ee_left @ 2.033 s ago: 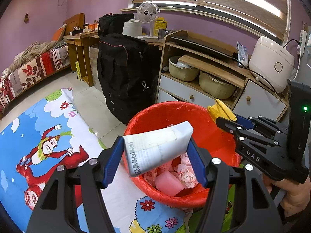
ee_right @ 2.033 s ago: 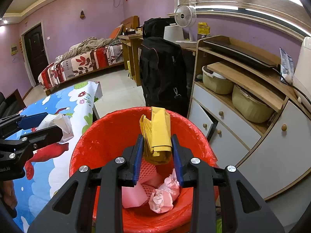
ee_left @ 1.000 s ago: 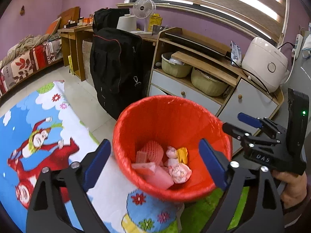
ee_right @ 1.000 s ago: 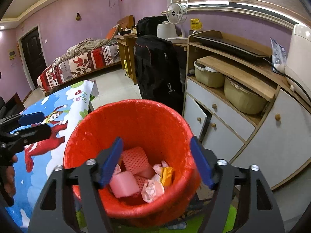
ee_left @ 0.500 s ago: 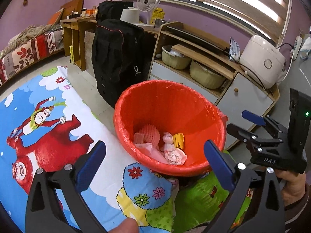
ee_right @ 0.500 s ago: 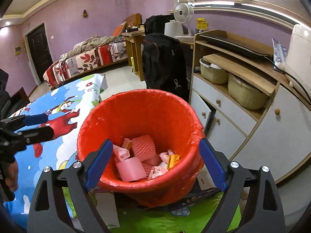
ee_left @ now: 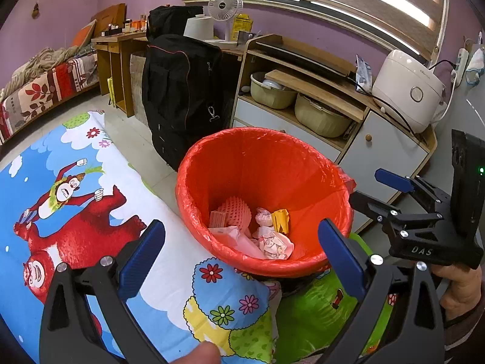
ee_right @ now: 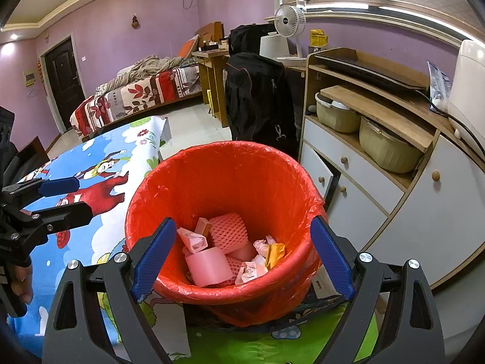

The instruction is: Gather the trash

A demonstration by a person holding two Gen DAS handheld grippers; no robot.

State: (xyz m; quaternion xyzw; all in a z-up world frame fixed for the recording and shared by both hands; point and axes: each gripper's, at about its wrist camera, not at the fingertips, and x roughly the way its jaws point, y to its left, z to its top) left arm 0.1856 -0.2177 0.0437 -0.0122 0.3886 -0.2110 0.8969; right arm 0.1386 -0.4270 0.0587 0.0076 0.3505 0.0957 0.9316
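Blue-padded jaws stand wide apart on both your tools, with nothing between them: your left gripper and your right gripper each frame the bin from the near side without touching it. Both sets have just been opening.

Just ahead of the pads sits the red-lined trash bin, upright on the floor at the edge of the cartoon mat, its mouth facing up and tipped a little toward you in both views. The bin's long axis runs vertically.

Inside, the trash lies loose at the bottom: a pink foam net, a pale pink roll, crumpled paper wads and a folded yellow piece. The roll lies on its side, its axis roughly pointing toward you; the yellow piece leans on edge against the wads.

By my reading, the drop into the bin is done. No loose trash shows on the visible stretch of mat or floor, so what remains, if anything, lies outside these views. Behind the bin stand a black bag and a cabinet.
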